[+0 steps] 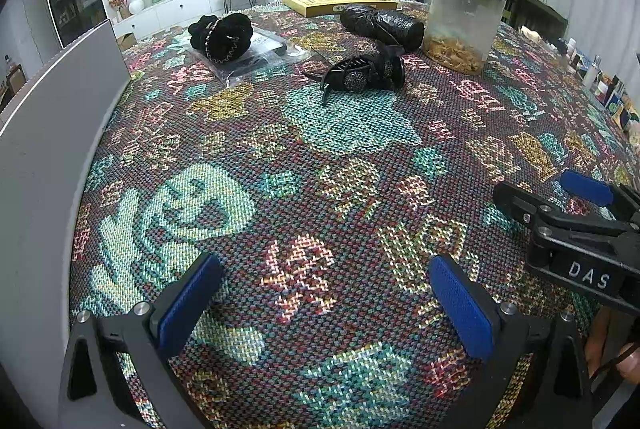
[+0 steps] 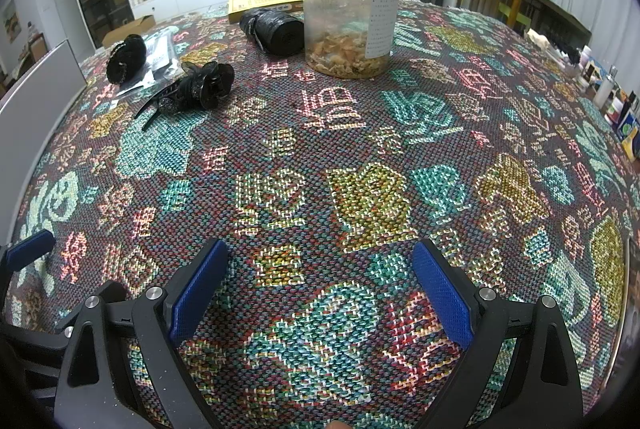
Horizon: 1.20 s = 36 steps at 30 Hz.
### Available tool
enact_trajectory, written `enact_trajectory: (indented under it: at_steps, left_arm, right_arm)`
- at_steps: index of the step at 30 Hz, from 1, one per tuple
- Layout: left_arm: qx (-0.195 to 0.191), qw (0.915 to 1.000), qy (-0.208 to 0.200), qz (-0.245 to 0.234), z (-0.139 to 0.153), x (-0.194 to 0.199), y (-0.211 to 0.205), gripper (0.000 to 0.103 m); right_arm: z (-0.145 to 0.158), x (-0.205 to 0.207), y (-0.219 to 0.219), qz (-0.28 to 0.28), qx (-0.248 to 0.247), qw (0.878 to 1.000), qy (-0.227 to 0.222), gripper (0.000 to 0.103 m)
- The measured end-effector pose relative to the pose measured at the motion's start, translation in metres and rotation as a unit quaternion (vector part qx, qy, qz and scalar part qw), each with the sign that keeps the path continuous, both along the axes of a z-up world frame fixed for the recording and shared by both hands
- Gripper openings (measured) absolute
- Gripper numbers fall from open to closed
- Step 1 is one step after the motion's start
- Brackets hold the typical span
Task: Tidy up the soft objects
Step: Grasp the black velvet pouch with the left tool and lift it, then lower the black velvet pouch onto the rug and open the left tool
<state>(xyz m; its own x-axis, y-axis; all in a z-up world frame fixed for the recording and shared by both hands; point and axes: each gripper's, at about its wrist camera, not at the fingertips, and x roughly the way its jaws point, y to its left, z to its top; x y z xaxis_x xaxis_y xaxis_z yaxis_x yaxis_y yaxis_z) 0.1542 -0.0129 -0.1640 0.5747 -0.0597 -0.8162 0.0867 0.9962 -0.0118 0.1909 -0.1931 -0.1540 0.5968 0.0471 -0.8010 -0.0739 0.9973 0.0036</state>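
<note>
Black soft pieces lie well ahead of both grippers: a scrunchie (image 1: 221, 36) on a plastic bag (image 1: 256, 59), and a hair clip (image 1: 360, 73) nearer. Left gripper (image 1: 324, 303) and right gripper (image 2: 320, 287) hang spread and empty above the cloth (image 2: 360, 197), probably readied for reaching.

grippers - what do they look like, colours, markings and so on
Both alike: the left gripper and right gripper have black angular plastic frames with silver bolt heads, and fingers faced with textured blue pads. The right gripper's body shows white letters "DAS" in the left wrist view.
</note>
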Motion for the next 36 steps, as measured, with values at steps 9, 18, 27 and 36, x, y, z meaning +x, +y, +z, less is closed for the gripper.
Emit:
enact_trajectory:
  at_steps: [9,18,27,36]
  left_arm:
    - [-0.098,0.9887,-0.025,0.11,0.064,0.099,0.066,0.103]
    - [-0.155,0.9606,0.038,0.227,0.033,0.222,0.127,0.102]
    - [-0.103,0.9832,0.023,0.148,0.044,0.19,0.099,0.032]
    - [-0.065,0.9957,0.053,0.039,0.051,0.035,0.039,0.033]
  right_arm:
    - [0.0,0.0,0.0,0.0,0.0,1.0,0.0,0.095]
    - [0.0,0.0,0.0,0.0,0.0,1.0,0.0,0.095]
    - [0.0,0.0,0.0,0.0,0.0,1.0,0.0,0.095]
    - [0.0,0.0,0.0,0.0,0.0,1.0,0.0,0.096]
